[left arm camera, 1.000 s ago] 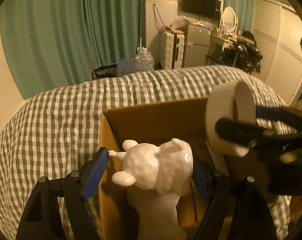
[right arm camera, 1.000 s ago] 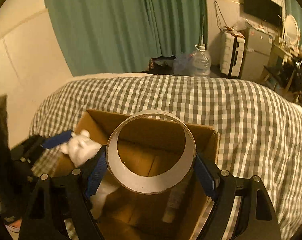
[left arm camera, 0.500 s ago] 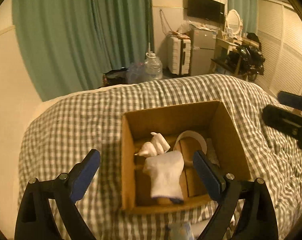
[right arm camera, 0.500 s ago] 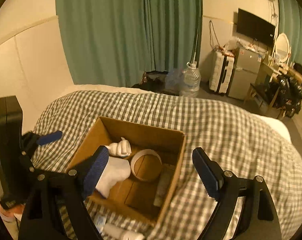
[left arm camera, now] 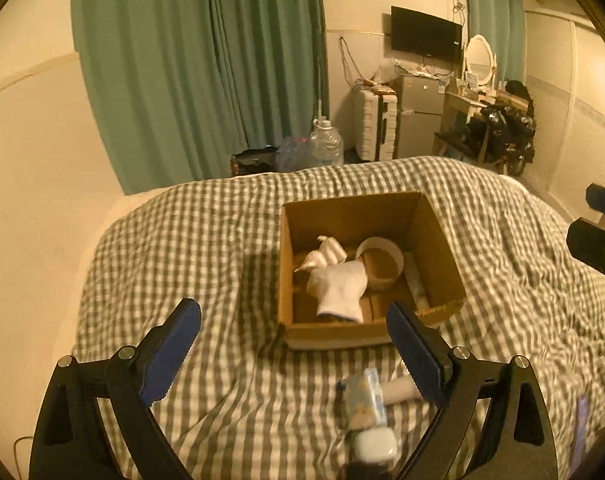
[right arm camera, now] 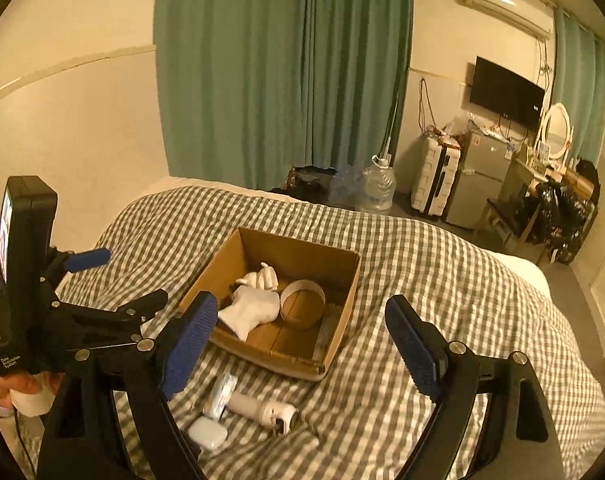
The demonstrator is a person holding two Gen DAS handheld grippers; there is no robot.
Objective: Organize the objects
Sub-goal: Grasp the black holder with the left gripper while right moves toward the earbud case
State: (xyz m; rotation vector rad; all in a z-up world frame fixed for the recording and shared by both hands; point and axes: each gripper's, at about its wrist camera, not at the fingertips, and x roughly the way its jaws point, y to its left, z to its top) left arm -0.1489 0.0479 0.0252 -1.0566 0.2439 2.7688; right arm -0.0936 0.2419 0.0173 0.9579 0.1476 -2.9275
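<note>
An open cardboard box (left arm camera: 438, 236) (right arm camera: 344, 312) sits on the checked bedspread. Inside lie a white rabbit figurine (left arm camera: 326, 254) (right arm camera: 262, 276), a white sock (left arm camera: 340, 288) (right arm camera: 248, 310) and a white tape roll (left arm camera: 380, 262) (right arm camera: 302, 304). My left gripper (left arm camera: 294, 344) is open and empty, held above and short of the box. My right gripper (right arm camera: 298, 344) is open and empty, also back from the box. In front of the box lie a small packet (left arm camera: 366, 400) (right arm camera: 222, 394), a white case (left arm camera: 376, 444) (right arm camera: 206, 432) and a white tube-shaped thing (right arm camera: 262, 408).
The bed (left arm camera: 182, 240) fills the middle. Behind it are green curtains (left arm camera: 198, 60), a water jug (left arm camera: 326, 146), a white suitcase (left arm camera: 376, 122), a small fridge (left arm camera: 420, 110) and a dressing table (left arm camera: 486, 100). The left gripper body shows at the left of the right wrist view (right arm camera: 42, 300).
Both grippers let go of the rabbit figurine and the tape roll, which now lie in the box. Both grippers opened and pulled up and back from the box.
</note>
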